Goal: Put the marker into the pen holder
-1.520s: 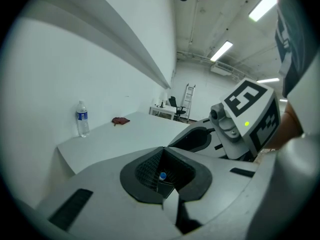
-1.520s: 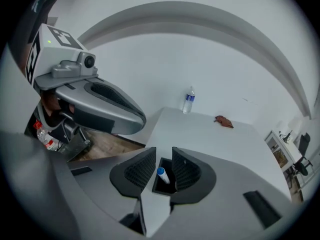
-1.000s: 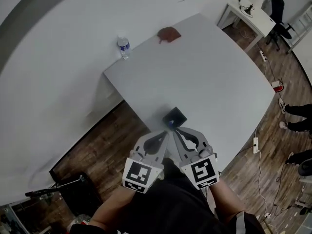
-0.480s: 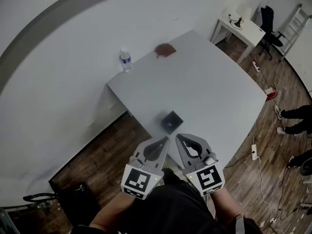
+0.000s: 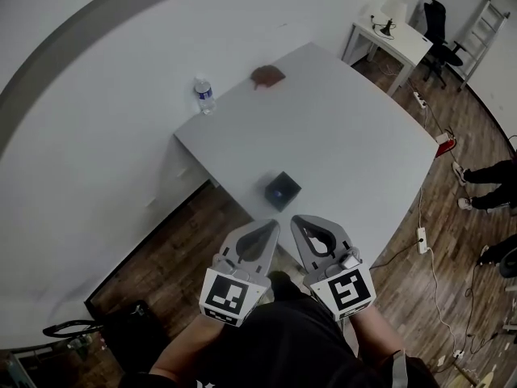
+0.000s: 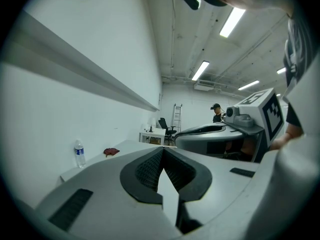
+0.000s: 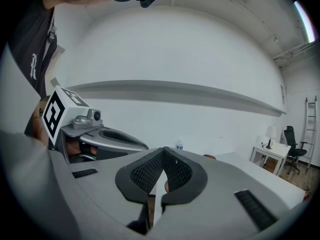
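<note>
The black square pen holder point(image 5: 283, 191) stands near the front corner of the white table point(image 5: 347, 136). A small bluish spot shows in its opening; I cannot tell whether it is the marker. No marker lies loose anywhere in view. My left gripper point(image 5: 271, 225) and right gripper point(image 5: 296, 221) hang side by side close to my body, short of the holder and off the table's corner. Both are shut with nothing between the jaws, as seen for the left gripper point(image 6: 162, 150) and the right gripper point(image 7: 164, 149) in their own views.
A water bottle point(image 5: 203, 95) stands at the table's far left corner and a reddish-brown thing point(image 5: 267, 74) lies at the far edge. A small white desk point(image 5: 390, 32), a chair and a ladder are at the back right. Cables and people's feet point(image 5: 477, 186) are on the wooden floor at the right.
Both grippers have drawn back from the pen holder toward my body; their tips were at the holder a second ago and now a gap separates them from it.
</note>
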A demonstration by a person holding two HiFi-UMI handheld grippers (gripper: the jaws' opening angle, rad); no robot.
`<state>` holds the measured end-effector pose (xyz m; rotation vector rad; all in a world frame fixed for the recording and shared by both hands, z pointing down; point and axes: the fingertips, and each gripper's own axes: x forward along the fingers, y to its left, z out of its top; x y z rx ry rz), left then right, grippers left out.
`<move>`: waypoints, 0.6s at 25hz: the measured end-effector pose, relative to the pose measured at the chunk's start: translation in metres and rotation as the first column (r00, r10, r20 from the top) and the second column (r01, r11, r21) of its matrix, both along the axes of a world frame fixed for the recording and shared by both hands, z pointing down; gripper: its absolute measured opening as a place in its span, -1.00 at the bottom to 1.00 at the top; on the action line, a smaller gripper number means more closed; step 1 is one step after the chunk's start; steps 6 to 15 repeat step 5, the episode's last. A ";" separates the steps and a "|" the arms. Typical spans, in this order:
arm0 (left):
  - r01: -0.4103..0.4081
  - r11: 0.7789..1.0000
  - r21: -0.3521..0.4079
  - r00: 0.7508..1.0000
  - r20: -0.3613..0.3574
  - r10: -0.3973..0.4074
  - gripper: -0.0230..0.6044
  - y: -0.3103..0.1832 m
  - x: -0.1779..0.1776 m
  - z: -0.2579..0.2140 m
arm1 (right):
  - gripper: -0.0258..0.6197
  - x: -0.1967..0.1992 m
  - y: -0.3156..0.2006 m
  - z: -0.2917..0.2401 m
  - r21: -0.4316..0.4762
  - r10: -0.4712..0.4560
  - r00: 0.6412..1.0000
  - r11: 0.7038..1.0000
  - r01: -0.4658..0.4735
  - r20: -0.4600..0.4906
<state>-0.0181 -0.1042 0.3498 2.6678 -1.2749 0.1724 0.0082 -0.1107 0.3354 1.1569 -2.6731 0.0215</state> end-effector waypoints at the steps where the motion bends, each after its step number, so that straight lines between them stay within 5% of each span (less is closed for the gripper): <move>1: -0.002 1.000 0.000 1.000 0.001 0.002 -0.91 0.001 0.000 0.000 | -0.87 0.000 0.001 0.000 0.000 0.000 1.000 1.000 0.000 -0.001; 15: -0.005 1.000 0.001 1.000 0.003 0.005 -0.91 0.002 0.000 -0.001 | -0.87 -0.001 0.002 -0.001 0.004 0.001 1.000 1.000 -0.001 -0.003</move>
